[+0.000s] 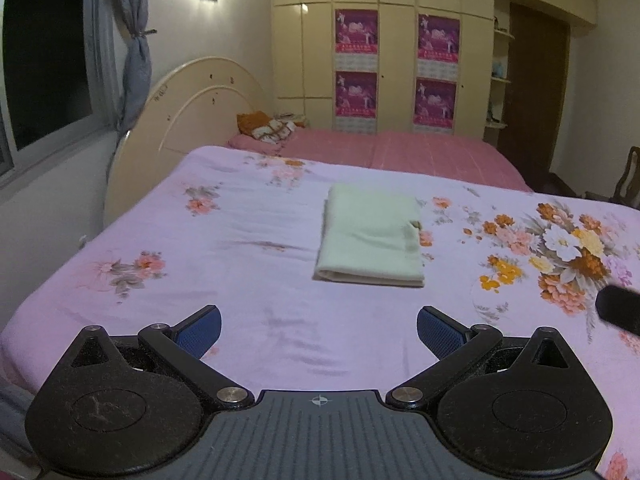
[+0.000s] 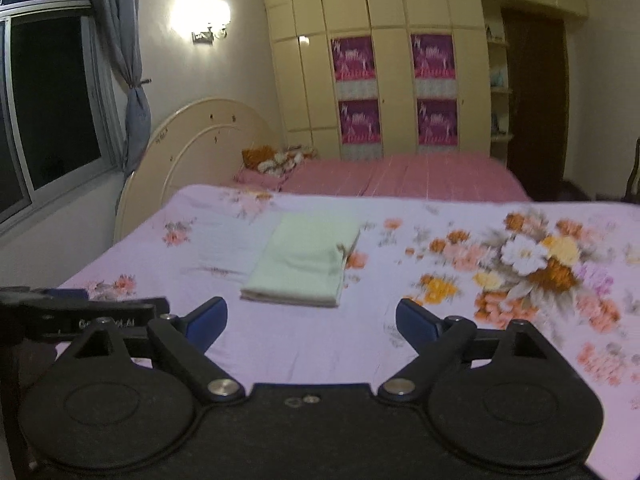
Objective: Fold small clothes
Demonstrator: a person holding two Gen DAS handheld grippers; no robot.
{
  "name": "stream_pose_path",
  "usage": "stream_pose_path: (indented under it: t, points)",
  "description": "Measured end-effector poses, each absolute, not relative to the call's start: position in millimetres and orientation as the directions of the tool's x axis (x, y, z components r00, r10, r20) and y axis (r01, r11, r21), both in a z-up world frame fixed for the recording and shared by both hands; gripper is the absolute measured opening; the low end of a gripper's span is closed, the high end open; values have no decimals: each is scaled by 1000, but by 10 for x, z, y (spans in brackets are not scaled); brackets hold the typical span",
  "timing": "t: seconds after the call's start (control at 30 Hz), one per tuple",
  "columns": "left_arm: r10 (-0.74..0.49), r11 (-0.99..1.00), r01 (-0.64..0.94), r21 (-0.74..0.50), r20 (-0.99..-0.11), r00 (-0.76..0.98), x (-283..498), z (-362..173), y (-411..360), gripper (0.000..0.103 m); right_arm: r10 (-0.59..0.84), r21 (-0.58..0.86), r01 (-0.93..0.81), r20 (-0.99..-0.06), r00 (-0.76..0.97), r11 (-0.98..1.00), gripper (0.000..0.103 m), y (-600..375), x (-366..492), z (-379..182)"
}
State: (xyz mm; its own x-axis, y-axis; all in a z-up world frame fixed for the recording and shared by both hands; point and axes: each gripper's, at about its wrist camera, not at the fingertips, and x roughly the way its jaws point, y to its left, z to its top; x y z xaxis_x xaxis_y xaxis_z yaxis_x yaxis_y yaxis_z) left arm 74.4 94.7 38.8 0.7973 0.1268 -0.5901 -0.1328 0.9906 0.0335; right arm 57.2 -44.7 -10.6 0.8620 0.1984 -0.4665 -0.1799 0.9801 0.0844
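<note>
The left gripper [image 1: 319, 330] and right gripper [image 2: 311, 320] both stood wide open and empty above the floral sheet [image 1: 160, 240]. The folded pale-green cloth [image 1: 371, 236] lay flat at twelve o'clock, apart from both.

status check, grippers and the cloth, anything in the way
Left gripper open, empty. Right gripper open, empty. Pale green cloth lies folded on the floral sheet, untouched. Nothing between grippers and cloth.
</note>
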Motion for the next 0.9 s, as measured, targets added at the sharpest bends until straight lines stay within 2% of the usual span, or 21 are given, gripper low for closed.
stream_pose_path:
  t: [0.37,0.9]
  points:
    - [134,989,-143,31,-578,805,572,473,956,103,181,86,-159,-419,890,983,92,-451,436,-34]
    - [145,988,-152,37,-583,799,610,475,961,103,186,88,-164,-437,880,982,92,-350,440,-58]
